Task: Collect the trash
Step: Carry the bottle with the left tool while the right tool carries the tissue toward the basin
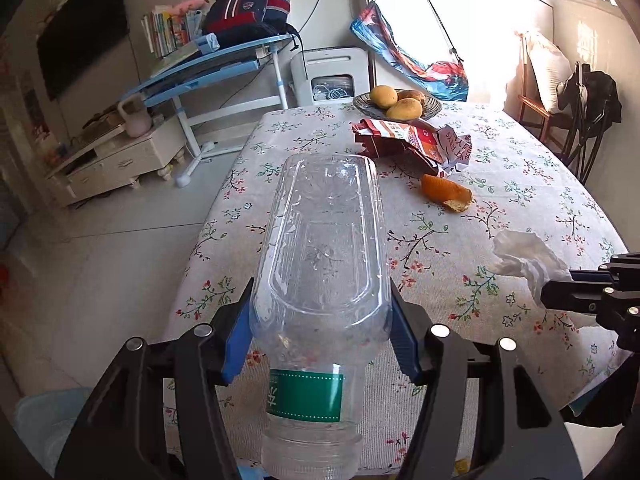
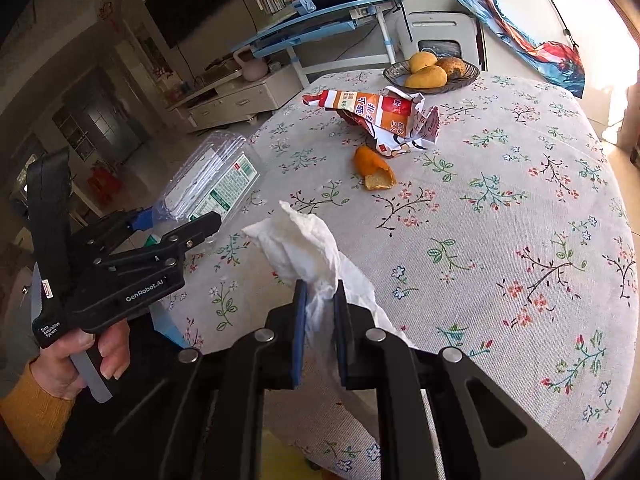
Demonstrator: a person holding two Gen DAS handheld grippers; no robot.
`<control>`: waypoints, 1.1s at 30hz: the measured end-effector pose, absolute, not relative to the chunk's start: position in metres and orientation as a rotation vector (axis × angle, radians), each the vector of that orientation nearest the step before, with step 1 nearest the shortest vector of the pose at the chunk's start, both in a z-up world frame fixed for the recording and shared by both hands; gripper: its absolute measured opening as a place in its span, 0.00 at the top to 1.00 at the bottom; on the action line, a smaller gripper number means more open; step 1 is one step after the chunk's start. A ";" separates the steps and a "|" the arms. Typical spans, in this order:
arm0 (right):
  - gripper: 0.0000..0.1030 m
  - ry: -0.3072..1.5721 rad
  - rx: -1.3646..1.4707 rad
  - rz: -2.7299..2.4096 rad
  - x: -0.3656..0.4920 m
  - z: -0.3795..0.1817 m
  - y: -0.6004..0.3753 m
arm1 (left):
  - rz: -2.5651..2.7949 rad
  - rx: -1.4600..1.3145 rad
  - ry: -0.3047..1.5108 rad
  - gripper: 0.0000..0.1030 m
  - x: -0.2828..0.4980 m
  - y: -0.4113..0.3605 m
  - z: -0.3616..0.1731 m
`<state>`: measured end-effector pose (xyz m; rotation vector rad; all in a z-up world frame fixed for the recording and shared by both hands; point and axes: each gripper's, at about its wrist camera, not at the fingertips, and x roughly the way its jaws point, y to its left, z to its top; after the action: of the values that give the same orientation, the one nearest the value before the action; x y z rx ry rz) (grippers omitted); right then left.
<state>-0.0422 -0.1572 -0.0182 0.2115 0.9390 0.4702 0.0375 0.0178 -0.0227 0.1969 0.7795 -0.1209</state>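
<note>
We have both hands loaded, so the step now, as we judge it, is to carry what we hold to a bin without dropping it; no bin that we can name for certain shows in either view.

Our left claw (image 1: 320,320) grips the clear, empty plastic bottle with a green label (image 1: 320,264) across its shoulder, blue pads pressed on both sides, the base pointing away from the claw and the neck back toward the wrist. The bottle is light and slick, so we would keep the squeeze firm and avoid swinging it. Our right claw (image 2: 320,320) is closed on a crumpled white paper tissue (image 2: 300,244), pinched near its lower end with most of it flopping out ahead of the fingertips. It is soft; a tight pinch should hold, but we would keep the loose part from snagging.

Beyond the right claw, still on the worktop (image 2: 500,208), lie a curled piece of orange peel (image 2: 374,170) and, farther ahead, a crumpled red-and-orange snack wrapper (image 2: 384,120). We take these for the next pickups. Past them, at the far edge, sits a dark dish of yellow mangoes (image 2: 430,70), which is not trash.

The worktop wears a pale floral cloth. To the left of the left claw the room shows a tiled floor (image 1: 120,240), a blue desk (image 1: 224,64) stacked with books and a bag, and a dark television (image 1: 80,44).
</note>
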 end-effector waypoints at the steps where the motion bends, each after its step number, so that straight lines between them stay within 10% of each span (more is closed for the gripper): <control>1: 0.87 0.940 0.219 0.471 -0.045 -0.019 -0.158 | -0.120 0.187 0.780 0.45 0.035 0.019 -0.022; 33: 0.87 1.027 0.288 0.566 -0.153 -0.034 -0.144 | -0.140 0.070 0.783 0.45 -0.062 0.020 -0.032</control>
<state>-0.1526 -0.1444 -0.0342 0.2878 1.0269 0.5660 -0.0617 0.0205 -0.0324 0.0703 0.7826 -0.1402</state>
